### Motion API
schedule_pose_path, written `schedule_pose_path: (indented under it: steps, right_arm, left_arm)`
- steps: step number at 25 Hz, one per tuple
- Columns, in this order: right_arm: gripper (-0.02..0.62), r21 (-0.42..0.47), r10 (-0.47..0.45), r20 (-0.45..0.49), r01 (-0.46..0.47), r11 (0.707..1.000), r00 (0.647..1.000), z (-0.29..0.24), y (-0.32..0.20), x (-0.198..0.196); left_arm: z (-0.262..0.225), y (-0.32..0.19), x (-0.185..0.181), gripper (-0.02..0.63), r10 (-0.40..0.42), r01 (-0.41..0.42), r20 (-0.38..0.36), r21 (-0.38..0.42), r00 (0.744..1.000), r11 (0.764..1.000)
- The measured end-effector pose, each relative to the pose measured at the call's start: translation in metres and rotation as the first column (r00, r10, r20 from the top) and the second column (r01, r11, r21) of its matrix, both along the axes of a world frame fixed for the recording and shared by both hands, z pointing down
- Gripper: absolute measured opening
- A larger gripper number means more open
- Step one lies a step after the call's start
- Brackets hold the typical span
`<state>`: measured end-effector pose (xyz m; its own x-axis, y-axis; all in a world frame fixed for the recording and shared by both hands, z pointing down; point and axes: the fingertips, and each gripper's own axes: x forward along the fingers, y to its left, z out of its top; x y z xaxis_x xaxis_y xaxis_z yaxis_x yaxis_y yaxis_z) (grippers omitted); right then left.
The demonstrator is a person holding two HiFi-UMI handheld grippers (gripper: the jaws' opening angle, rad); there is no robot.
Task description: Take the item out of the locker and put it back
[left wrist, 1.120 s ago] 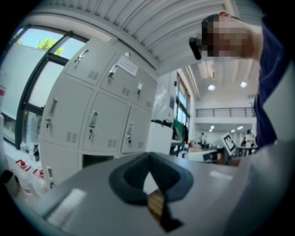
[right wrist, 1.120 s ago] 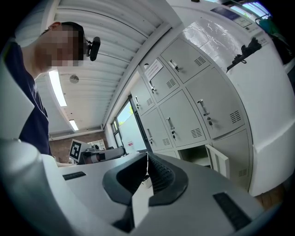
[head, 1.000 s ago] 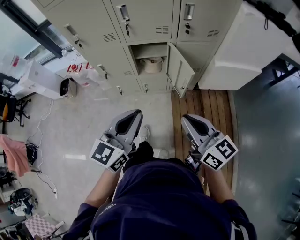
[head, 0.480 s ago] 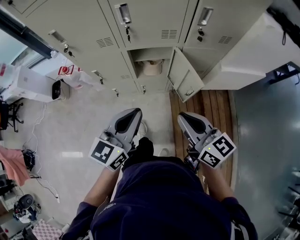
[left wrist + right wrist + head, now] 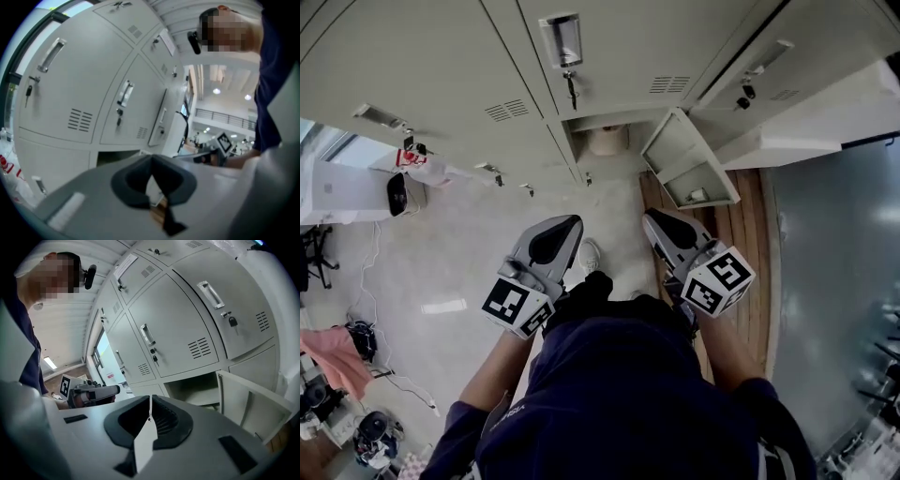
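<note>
The open locker (image 5: 602, 120) is in the bottom row, its door (image 5: 689, 171) swung out to the right. A pale, rounded item (image 5: 607, 141) sits inside it. My left gripper (image 5: 568, 223) and right gripper (image 5: 652, 217) are held close to my body, well short of the locker, both shut and empty. In the left gripper view the left gripper (image 5: 151, 158) has its jaws meeting at the tip, and the dark compartment (image 5: 117, 157) lies just beyond. From the right gripper (image 5: 150, 398) the compartment (image 5: 192, 390) and its door (image 5: 248, 404) show ahead.
Closed lockers (image 5: 469, 66) fill the wall above and beside the open one. A white heater (image 5: 394, 192) and a plastic bag (image 5: 427, 167) lie at the left. A wooden floor strip (image 5: 741, 225) and a white cabinet (image 5: 811, 122) are at the right. Cables and a pink cloth (image 5: 328, 347) lie at the lower left.
I have walked closer to the lockers, which now loom larger and nearer. Both grippers came forward and a little lower with me, still shut and empty.
</note>
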<state>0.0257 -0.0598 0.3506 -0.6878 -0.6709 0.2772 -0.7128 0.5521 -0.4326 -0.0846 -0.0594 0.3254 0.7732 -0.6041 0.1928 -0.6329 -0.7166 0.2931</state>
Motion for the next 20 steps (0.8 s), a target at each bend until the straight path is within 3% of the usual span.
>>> schedule_pose_path:
  steps: [8, 15, 20]
  right_arm:
    - [0.008, -0.057, 0.053, -0.022, -0.054, 0.997, 0.998, 0.063, -0.060, -0.021]
    - [0.009, -0.196, 0.127, 0.080, -0.109, 0.974, 0.989, 0.164, -0.105, -0.026]
    - [0.009, -0.259, 0.143, 0.074, -0.120, 0.959, 0.987, 0.238, -0.126, -0.030]
  left_arm:
    - [0.046, -0.037, -0.024, 0.003, 0.017, -0.016, 0.029, -0.063, 0.999, 0.998]
    - [0.092, -0.046, -0.031, 0.005, -0.001, 0.009, 0.085, -0.102, 0.996, 0.995]
    - [0.141, -0.052, -0.024, 0.005, -0.008, 0.019, 0.083, -0.127, 0.996, 0.992]
